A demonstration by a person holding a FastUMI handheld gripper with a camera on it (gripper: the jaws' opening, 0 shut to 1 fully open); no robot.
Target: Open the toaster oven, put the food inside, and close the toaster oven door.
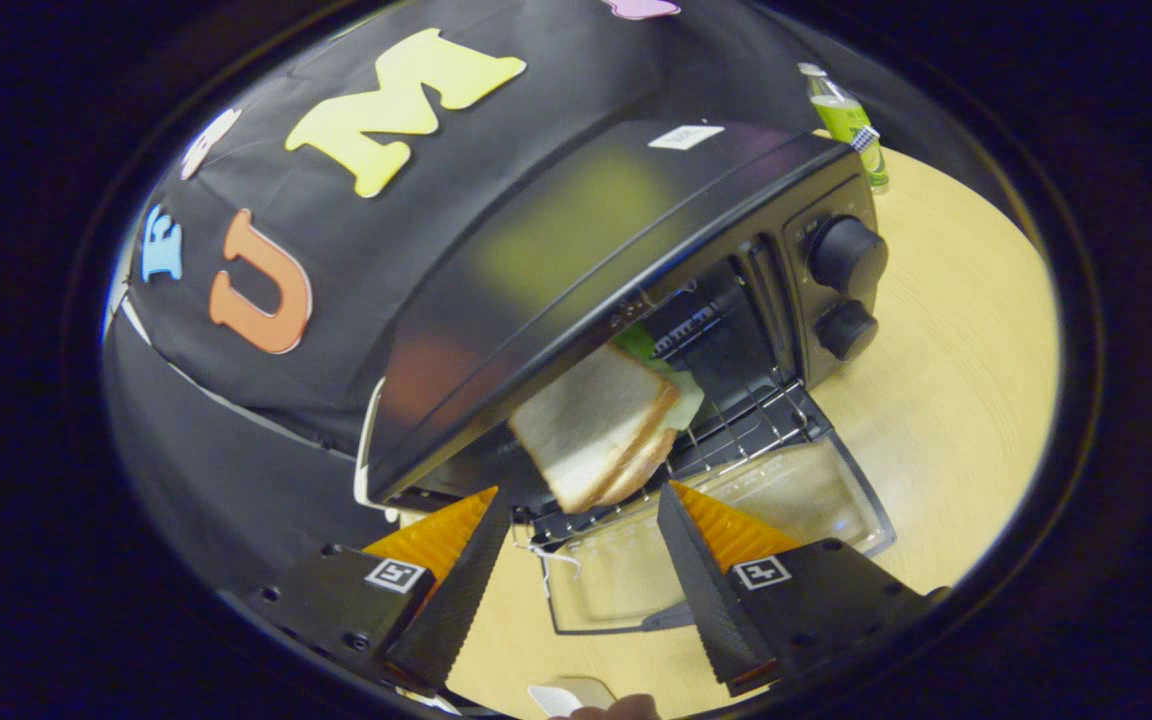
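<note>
Gripper (584, 505) fingers spread wide, holding nothing; sandwich (601, 425) rests on toaster oven (636, 230) rack, freed so door (716, 540) can close

This looks like a small test booth made up like a kitchen corner. A black toaster oven (636, 280) with two round knobs (846, 255) sits on a pale wooden worktop (956, 330). Its glass door (736, 520) hangs open, and a sandwich (601, 425) is at its mouth. A green bottle (848, 120) stands behind it. Black cloth (266, 400) makes the wall, not real kitchen tiles.
</note>
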